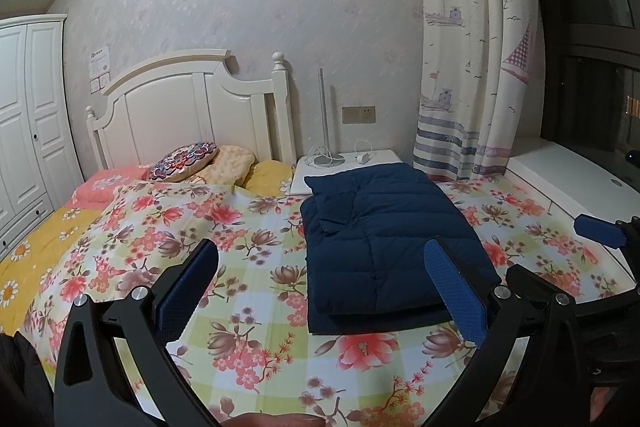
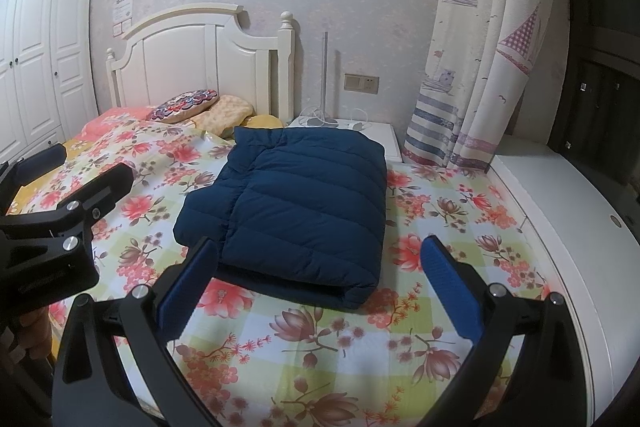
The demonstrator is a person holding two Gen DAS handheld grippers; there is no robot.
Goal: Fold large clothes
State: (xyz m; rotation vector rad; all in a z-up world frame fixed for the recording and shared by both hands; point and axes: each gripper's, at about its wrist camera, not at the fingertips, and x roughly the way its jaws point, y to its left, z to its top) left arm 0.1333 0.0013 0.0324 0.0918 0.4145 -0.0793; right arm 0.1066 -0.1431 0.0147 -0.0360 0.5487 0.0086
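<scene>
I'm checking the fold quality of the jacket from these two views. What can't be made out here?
- Navy jacket: sleeves and underside hidden, tucked inside the fold, both views.
- Jacket's near right corner, left wrist view: covered by the left claw's finger.
- Wall notice: print too small.
- Nightstand: mostly behind the jacket.
- Right claw: its base cut off by the bottom edge.

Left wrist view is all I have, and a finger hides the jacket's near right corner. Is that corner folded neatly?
Observer: In the right wrist view, the navy jacket ends at that corner in a rounded fold, with its layers stacked on the floral quilt.
Operator: Is the right gripper holding anything?
Observer: No. The right gripper is open, its fingers wide apart and gripping nothing.
</scene>
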